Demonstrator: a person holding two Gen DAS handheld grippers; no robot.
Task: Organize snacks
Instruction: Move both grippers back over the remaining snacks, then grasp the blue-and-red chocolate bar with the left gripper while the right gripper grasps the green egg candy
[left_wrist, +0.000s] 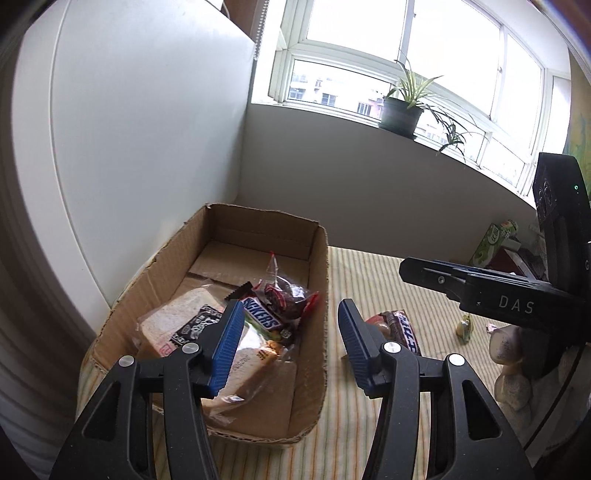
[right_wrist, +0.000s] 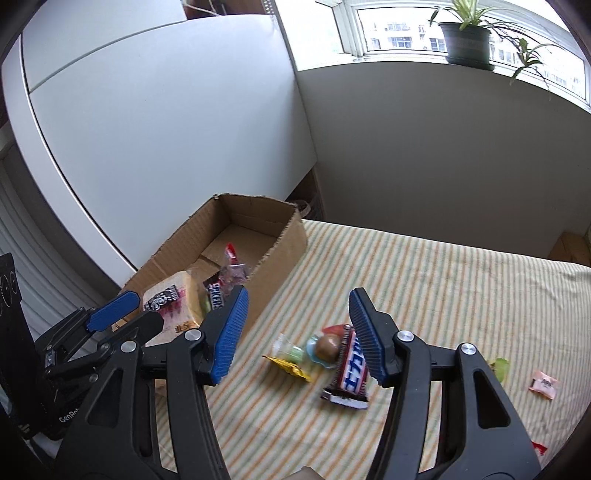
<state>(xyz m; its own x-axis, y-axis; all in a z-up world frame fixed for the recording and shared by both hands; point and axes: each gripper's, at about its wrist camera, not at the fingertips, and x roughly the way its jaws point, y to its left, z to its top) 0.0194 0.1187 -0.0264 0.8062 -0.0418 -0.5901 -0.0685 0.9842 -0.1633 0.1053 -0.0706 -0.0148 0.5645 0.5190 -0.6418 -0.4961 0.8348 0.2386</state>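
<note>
Lying loose: two candies (right_wrist: 542, 384), one Snickers bar (right_wrist: 352, 369).

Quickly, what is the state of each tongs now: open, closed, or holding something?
Left tongs: open, holding nothing.
Right tongs: open, holding nothing.

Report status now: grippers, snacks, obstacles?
Left gripper and right gripper open, empty. Snickers bar on cloth, outside cardboard box. Path clear.

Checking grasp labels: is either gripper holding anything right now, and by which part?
Nothing held. Left gripper is open above the cardboard box, right gripper open above the loose snacks on the striped cloth.
</note>
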